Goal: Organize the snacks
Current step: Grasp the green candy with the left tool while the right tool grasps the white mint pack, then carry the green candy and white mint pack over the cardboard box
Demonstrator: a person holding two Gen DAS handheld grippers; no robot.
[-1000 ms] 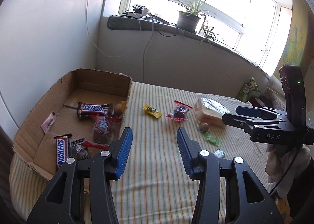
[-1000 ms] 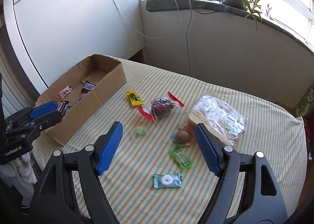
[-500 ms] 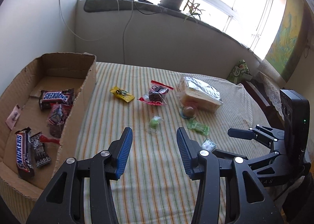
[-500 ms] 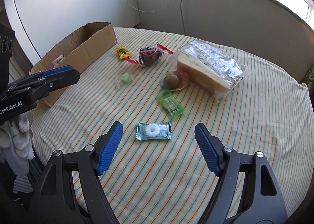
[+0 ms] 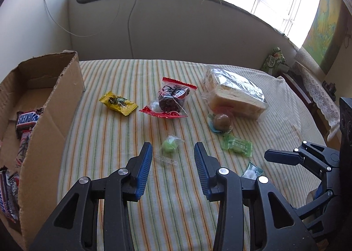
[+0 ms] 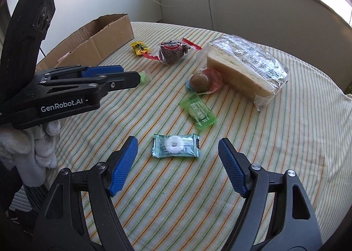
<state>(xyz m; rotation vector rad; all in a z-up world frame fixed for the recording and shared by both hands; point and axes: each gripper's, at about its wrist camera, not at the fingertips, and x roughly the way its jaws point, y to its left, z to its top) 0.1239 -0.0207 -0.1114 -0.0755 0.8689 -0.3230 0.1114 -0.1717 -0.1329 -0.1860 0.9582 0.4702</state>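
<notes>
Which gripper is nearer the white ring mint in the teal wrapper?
Right. The right gripper is open with the ring mint lying just beyond its fingertips, untouched. The left gripper, also open, is lined up on the round green candy further left.

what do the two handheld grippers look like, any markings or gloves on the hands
Both are black plastic frames with silver screws and blue ribbed pads on the fingers. The left gripper carries white "GenRobot.AI" lettering on its side and a black camera block on top. A white knit glove covers the hand under it. The right gripper has the same build; its hand is not visible.
</notes>
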